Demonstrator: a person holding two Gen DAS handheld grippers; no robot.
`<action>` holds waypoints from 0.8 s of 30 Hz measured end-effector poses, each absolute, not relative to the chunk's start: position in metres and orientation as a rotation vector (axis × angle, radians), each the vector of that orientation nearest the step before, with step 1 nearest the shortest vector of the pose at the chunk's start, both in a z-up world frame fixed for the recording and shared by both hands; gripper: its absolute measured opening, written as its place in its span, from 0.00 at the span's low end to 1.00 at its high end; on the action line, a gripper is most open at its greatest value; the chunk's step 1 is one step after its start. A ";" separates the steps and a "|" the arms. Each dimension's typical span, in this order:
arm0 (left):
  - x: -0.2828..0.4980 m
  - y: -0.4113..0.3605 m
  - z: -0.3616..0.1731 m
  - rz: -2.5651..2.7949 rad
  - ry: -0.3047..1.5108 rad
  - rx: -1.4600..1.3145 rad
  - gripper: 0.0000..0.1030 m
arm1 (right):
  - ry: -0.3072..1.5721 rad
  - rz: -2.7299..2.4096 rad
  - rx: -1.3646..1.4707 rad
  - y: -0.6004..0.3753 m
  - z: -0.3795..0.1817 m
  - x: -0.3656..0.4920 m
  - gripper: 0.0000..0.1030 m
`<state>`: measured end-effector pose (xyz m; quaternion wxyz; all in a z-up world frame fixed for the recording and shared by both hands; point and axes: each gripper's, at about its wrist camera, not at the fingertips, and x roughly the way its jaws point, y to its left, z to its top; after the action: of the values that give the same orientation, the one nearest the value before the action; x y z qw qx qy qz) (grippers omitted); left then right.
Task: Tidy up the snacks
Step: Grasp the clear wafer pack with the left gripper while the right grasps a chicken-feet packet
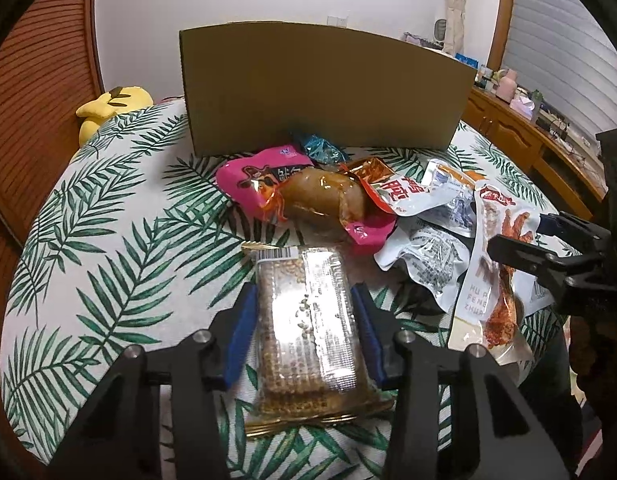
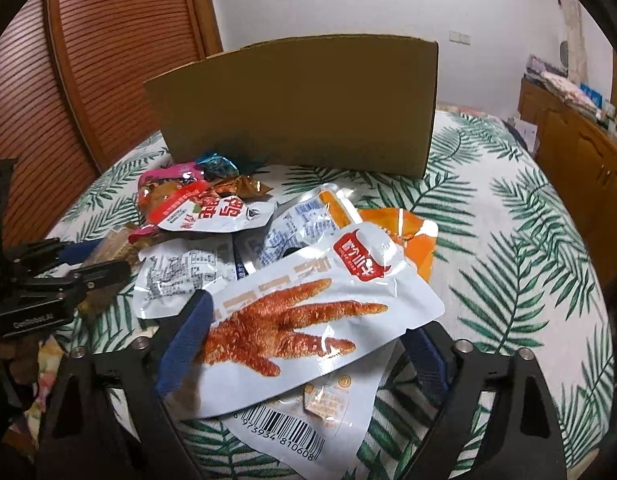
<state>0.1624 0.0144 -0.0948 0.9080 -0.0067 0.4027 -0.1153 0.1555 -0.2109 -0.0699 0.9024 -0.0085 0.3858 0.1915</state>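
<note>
One chicken-foot pouch, barcode reading 973934 810608, "HU P / FEN / ZHUA" lettering

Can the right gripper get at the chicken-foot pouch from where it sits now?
Probably yes. The right gripper already straddles the chicken-foot pouch, jaws wide to either side, and nothing lies on top of it. It does overlap other white pouches, so one underneath might come up with it.

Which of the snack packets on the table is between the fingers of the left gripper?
The clear-wrapped sesame bar, between the left gripper's blue fingers. The other packets lie in a pile before the cardboard box; this one is apart, nearest the camera.
</note>
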 end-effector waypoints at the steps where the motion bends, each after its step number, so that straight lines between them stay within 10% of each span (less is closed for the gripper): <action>1: 0.162 0.015 -0.095 -0.236 0.829 -0.016 0.45 | 0.794 0.392 -0.026 -0.210 -0.069 0.156 0.83; 19: 0.161 0.011 -0.095 -0.241 0.816 0.013 0.45 | 0.852 0.400 -0.105 -0.193 -0.073 0.176 0.76; 24: 0.160 0.012 -0.095 -0.247 0.810 0.007 0.44 | 0.820 0.376 -0.039 -0.207 -0.068 0.178 0.49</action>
<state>0.1605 0.0121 -0.0953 0.9118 0.0034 0.3928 -0.1199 0.1775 -0.2069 -0.0684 0.8998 -0.0190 0.3963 0.1817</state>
